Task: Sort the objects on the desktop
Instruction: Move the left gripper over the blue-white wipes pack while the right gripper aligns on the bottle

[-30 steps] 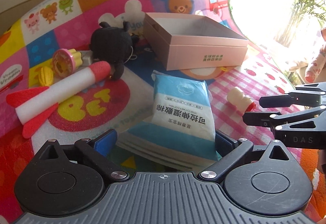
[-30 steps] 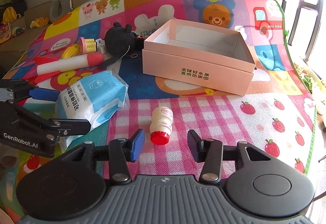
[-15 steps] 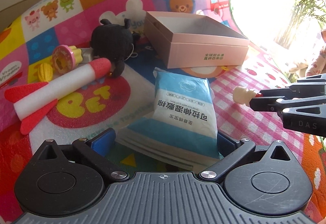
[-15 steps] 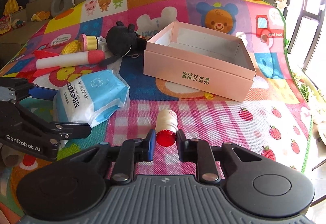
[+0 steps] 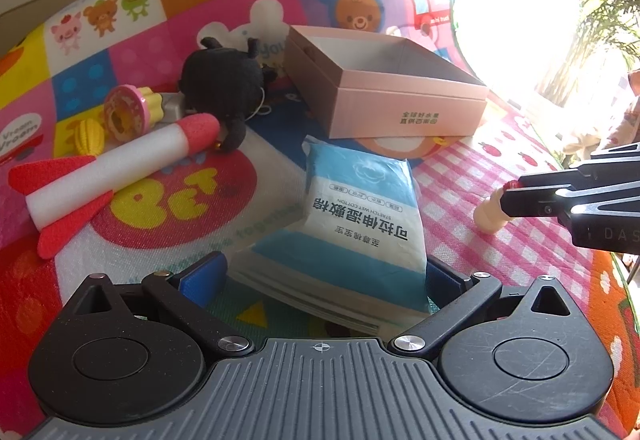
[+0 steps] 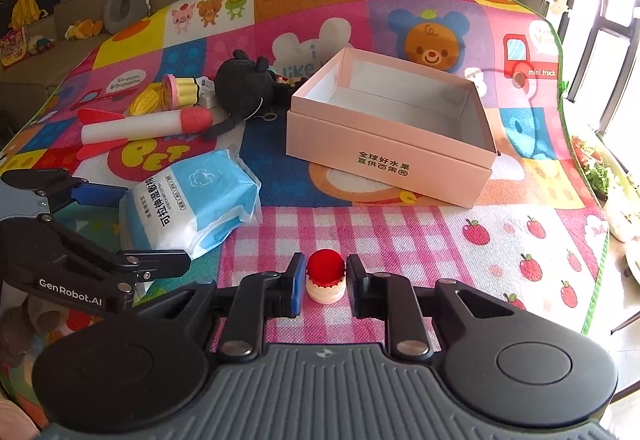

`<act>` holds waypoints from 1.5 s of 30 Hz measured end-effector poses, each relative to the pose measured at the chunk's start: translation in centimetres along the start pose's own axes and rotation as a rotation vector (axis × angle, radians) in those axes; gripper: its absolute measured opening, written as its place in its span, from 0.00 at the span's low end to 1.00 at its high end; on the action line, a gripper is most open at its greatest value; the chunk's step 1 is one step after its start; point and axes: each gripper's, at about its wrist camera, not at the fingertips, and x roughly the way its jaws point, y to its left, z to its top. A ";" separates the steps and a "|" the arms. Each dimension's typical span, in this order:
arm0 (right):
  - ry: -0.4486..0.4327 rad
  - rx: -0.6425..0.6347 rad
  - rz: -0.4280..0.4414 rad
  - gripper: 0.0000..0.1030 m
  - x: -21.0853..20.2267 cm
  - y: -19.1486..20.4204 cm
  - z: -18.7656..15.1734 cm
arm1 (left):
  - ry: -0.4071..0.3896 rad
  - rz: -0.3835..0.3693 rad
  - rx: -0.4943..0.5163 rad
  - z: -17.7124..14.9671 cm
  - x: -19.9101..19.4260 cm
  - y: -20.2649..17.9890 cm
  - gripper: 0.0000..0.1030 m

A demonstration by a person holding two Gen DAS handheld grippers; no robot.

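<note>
My right gripper (image 6: 325, 282) is shut on a small cream bottle with a red cap (image 6: 325, 271), held off the mat; the bottle (image 5: 490, 214) also shows in the left wrist view under the right gripper (image 5: 520, 196). My left gripper (image 5: 324, 276) is wide open around the near end of a blue-and-white wet-cotton pack (image 5: 356, 212), which lies on the mat; the pack (image 6: 196, 196) shows beside the left gripper (image 6: 104, 224) in the right wrist view. An open, empty pink box (image 6: 390, 128) stands beyond.
On the colourful play mat (image 6: 520, 248) lie a foam rocket (image 5: 116, 176), a black plush toy (image 5: 224, 92), a pink-and-yellow cupcake toy (image 5: 130, 112) and a yellow corn toy (image 5: 88, 136), all left of the box (image 5: 388, 92).
My right gripper closed on the small bottle and lifted it off the mat, tipping it upright. My left gripper stayed open around the pack.
</note>
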 end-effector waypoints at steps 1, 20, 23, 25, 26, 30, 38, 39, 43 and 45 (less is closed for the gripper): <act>-0.002 0.000 -0.001 0.20 -0.1 0.0 -0.1 | 0.000 0.000 0.001 0.0 0.0 0.1 1.00; 0.011 0.139 -0.041 0.86 2.7 -1.7 -3.3 | 0.029 0.061 0.068 0.1 0.4 -1.3 1.00; 0.012 0.161 -0.031 0.98 2.8 -2.0 -3.6 | 0.007 0.050 0.059 0.4 0.0 -1.5 1.00; 0.022 0.162 -0.017 1.00 3.0 -2.1 -3.6 | -0.005 0.062 0.081 0.8 0.0 -1.9 1.00; 0.026 0.162 -0.014 1.00 3.0 -2.1 -3.6 | -0.009 0.068 0.089 1.0 0.0 -2.0 1.00; 0.030 0.163 -0.007 1.00 3.1 -2.2 -3.7 | -0.036 0.075 0.125 1.8 -0.1 -2.6 1.00; 0.025 0.166 -0.006 1.00 3.0 -2.2 -3.7 | -0.030 0.070 0.161 2.1 -0.3 -2.6 1.00; 0.023 0.166 -0.005 1.00 3.0 -2.2 -3.8 | -0.027 0.068 0.165 2.0 -0.3 -2.5 1.00; 0.022 0.164 -0.008 1.00 3.0 -2.2 -3.8 | -0.021 0.080 0.191 1.9 -0.5 -2.3 1.00; 0.021 0.164 -0.009 1.00 3.0 -2.1 -3.8 | -0.018 0.097 0.202 1.8 -0.5 -2.2 1.00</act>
